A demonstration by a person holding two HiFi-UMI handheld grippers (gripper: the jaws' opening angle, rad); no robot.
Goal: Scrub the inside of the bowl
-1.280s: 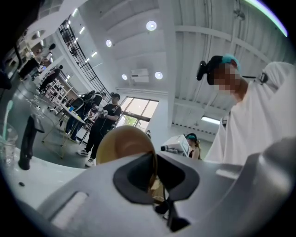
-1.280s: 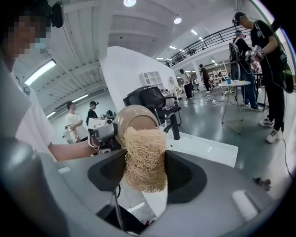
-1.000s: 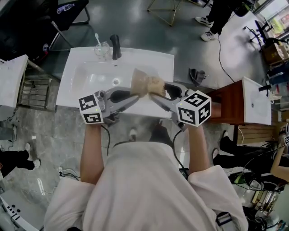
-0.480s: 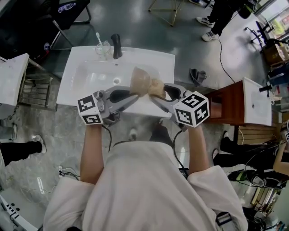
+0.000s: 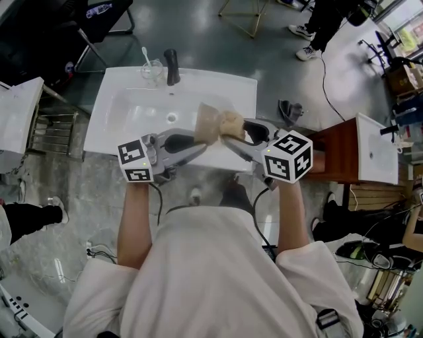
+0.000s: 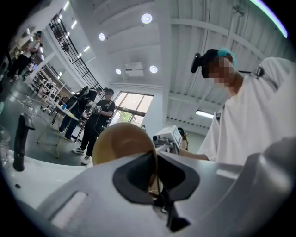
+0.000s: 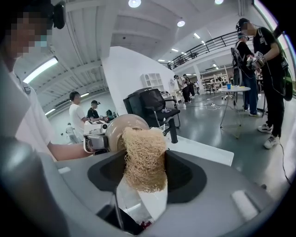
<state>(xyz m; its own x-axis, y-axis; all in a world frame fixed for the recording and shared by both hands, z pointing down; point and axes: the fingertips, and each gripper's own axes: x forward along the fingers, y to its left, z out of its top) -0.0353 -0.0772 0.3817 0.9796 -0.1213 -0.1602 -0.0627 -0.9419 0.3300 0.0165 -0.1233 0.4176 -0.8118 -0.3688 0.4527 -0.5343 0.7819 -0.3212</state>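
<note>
Left gripper [image 5: 195, 142] is clamped on the rim of the tan round bowl [image 5: 206, 121], held on its side above the white ceramic washbasin [image 5: 125, 112]. Right gripper [image 5: 229, 135] grasps a straw-coloured fibrous loofah scrubber [image 5: 232, 123], touching the bowl.

A white washbasin [image 5: 119, 112] stands on a polished grey floor [image 5: 198, 39] near a black chair [image 5: 99, 16], under round ceiling lamps [image 6: 146, 18]
</note>
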